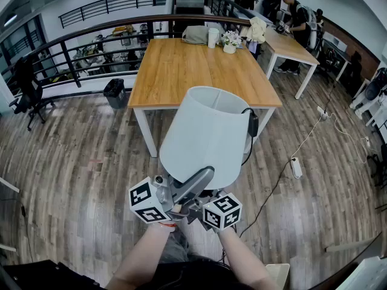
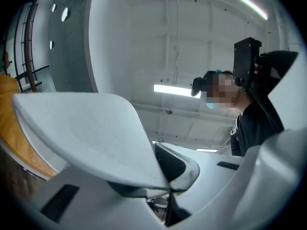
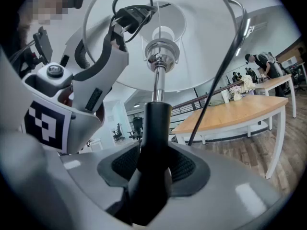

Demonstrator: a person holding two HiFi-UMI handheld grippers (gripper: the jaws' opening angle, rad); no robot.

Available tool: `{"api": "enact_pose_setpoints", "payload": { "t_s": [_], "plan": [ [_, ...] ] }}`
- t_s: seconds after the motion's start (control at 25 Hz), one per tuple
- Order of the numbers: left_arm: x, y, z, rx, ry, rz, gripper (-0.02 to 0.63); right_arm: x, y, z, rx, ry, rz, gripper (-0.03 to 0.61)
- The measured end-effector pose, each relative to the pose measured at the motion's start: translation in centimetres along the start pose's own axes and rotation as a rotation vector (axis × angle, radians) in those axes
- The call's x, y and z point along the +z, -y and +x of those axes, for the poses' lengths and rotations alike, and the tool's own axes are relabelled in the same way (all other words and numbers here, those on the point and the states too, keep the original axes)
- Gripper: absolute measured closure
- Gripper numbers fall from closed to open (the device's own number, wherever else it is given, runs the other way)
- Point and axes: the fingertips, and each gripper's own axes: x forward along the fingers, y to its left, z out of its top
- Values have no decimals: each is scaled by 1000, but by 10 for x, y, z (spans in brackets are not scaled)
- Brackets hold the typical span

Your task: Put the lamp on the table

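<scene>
Inside right claw (image 3: 153, 164), lamp (image 1: 208, 135) stem, shade (image 2: 86, 128) rim inside left claw (image 2: 166, 181)

Wooden table (image 1: 199, 71) — grey bag (image 1: 195, 35), white roll (image 1: 213, 38) and flowers (image 1: 230, 40) sit at its far end.

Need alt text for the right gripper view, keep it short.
The right gripper is clamped on the black stem of the lamp, viewed from below into its white shade. The left gripper grips the shade's rim at upper left; a wooden table stands behind at right.

office: wooden table (image 1: 181, 71), swivel chair (image 1: 25, 88)
</scene>
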Motion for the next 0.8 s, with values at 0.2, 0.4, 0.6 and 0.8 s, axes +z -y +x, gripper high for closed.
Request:
{"api": "enact_pose_setpoints", "payload": {
  "t_s": [0.2, 0.4, 0.6, 0.8],
  "plan": [
    [23, -51, 5, -2, -9, -3, 566, 20, 28, 45, -6, 10, 6, 394],
    [53, -106, 3, -2, 8, -33, 568, 39, 55, 94, -27, 4, 2, 394],
    [79, -155, -4, -17, 13, -55, 568, 53, 77, 140, -46, 17, 3, 394],
    [97, -194, -7, -39, 8, -66, 568, 65, 98, 177, -52, 26, -6, 393]
  ]
}}
